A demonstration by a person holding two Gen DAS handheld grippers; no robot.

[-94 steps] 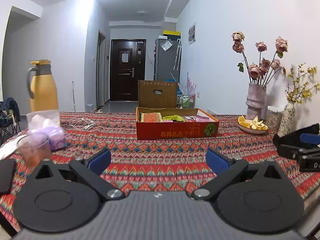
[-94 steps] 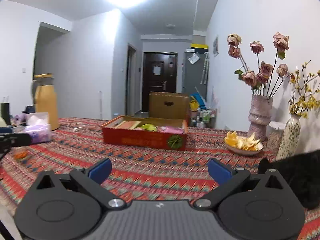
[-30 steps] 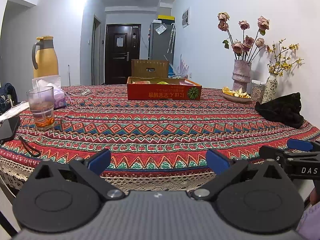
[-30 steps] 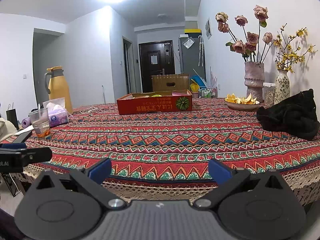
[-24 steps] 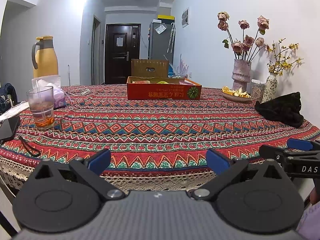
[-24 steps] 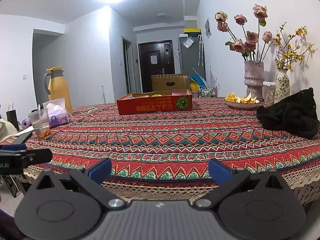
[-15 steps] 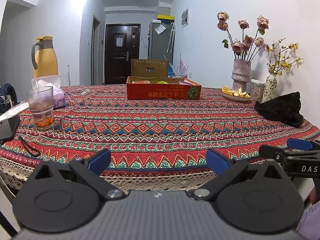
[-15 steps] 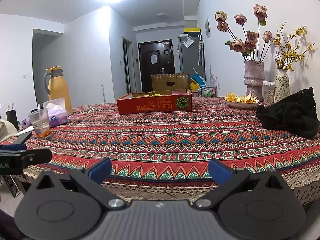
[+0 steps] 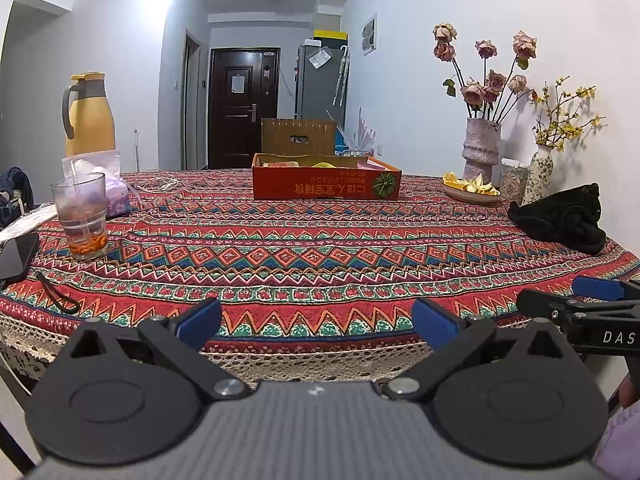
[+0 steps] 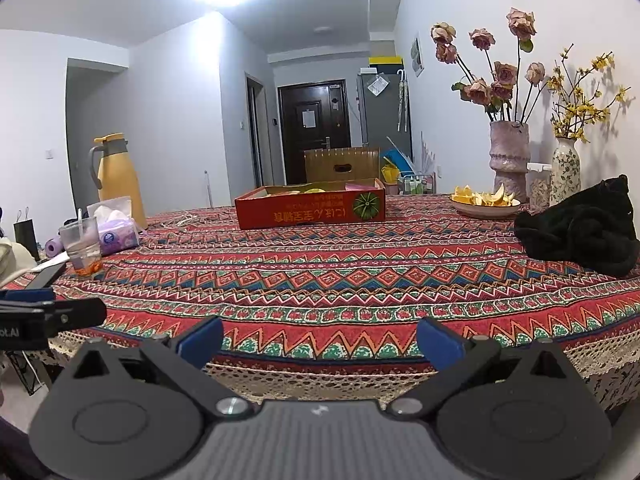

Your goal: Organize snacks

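A shallow red cardboard box holding several snack packets stands far across the patterned tablecloth. My left gripper is open with nothing between its blue-padded fingers, held just off the table's near edge. My right gripper is open and empty too, also back off the near edge. Each gripper shows at the side of the other's view. The packets inside the box are mostly hidden by its wall.
On the left stand a glass cup, a tissue pack, a yellow jug and a phone. On the right lie a black cloth, a plate of orange peel and two flower vases.
Over three seconds both grippers pulled back from over the table to beyond its near edge, so the box looks farther away. In the last second nothing has visibly moved.
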